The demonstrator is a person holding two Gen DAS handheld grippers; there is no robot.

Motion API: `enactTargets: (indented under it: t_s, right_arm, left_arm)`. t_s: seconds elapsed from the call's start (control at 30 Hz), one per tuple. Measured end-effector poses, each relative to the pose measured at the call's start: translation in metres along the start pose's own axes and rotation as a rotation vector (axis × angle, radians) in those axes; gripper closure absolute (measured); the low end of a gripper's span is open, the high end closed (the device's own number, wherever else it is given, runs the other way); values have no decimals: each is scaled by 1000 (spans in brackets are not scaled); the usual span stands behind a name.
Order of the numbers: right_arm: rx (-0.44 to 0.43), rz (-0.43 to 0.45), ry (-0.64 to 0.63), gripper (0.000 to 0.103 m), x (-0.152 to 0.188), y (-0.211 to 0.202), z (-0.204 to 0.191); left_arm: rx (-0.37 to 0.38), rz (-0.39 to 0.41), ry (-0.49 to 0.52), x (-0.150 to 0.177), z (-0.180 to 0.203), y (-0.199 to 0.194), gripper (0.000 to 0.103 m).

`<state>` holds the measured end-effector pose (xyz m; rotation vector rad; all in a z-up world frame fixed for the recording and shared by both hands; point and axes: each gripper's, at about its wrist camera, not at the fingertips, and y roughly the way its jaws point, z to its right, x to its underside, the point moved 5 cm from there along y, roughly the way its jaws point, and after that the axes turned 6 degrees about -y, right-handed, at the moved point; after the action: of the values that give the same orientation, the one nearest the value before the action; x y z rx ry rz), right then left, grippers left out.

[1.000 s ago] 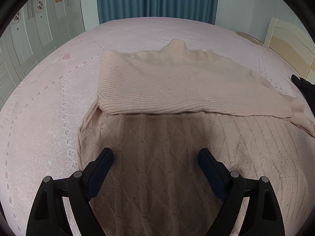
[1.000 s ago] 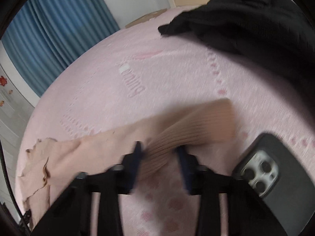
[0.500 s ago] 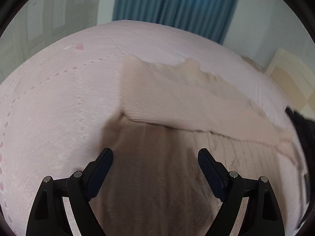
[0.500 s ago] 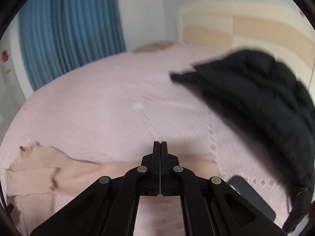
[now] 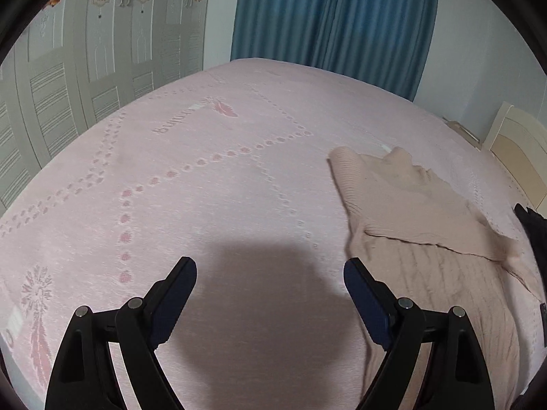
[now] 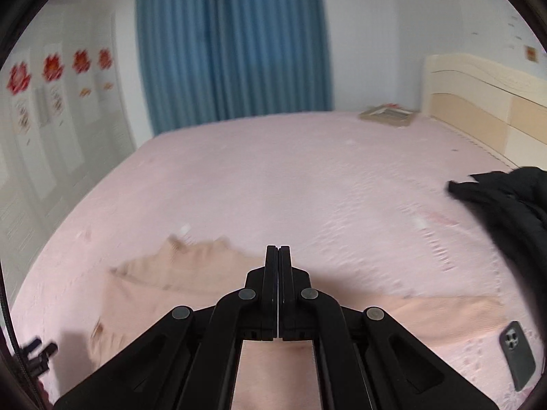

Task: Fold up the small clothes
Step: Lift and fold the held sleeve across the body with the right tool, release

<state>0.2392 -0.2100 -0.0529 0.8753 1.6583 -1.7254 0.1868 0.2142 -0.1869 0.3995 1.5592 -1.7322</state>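
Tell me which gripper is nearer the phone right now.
Right. The right gripper, shut, is over the sweater with the phone lying on the bed to its right. The left gripper, open, is over bare bedspread beyond the sweater's far side.

The bed (image 5: 239, 177) is covered with a pink sheet, on which dotted lines and feather figures are woven. A beige sweater (image 5: 427, 239) is spread on it, with one sleeve folded across the body. A black garment (image 6: 506, 205) is laid near the headboard side, and a phone (image 6: 518, 353) is placed beside the sleeve.
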Motion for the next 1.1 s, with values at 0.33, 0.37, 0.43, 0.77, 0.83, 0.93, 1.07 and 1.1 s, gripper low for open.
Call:
enactTargets:
  t_s: [0.33,0.37,0.43,0.77,0.83,0.93,1.07,1.1]
  right_arm:
    - [87,-142,60,57,96,16,75]
    - [110,-151,90,56,105,16,95]
    - [154,-184,172,52,126,17,146]
    - [117,-312,489,45,213,35,290]
    - [103,-319,486,43,209,43,294]
    - [110,-308,506,43,200,59,310]
    - [108,-271,567,51,190,70,334]
    - [113,-261,590,54,188,72,340]
  left_arm:
    - [81,-16,50,8,25,2,16]
    - [93,-21,50,8,32,4,16]
    - [118,-29,39,8,46,8,16]
    - [135,-4,38,2,125,27,16]
    - [105,-2,38,2,131,31,16]
    - [81,-13,15,2,135,36,16]
    - [52,-21,-23,2,128,40,16]
    - [45,-24,-29,3,125,41,16]
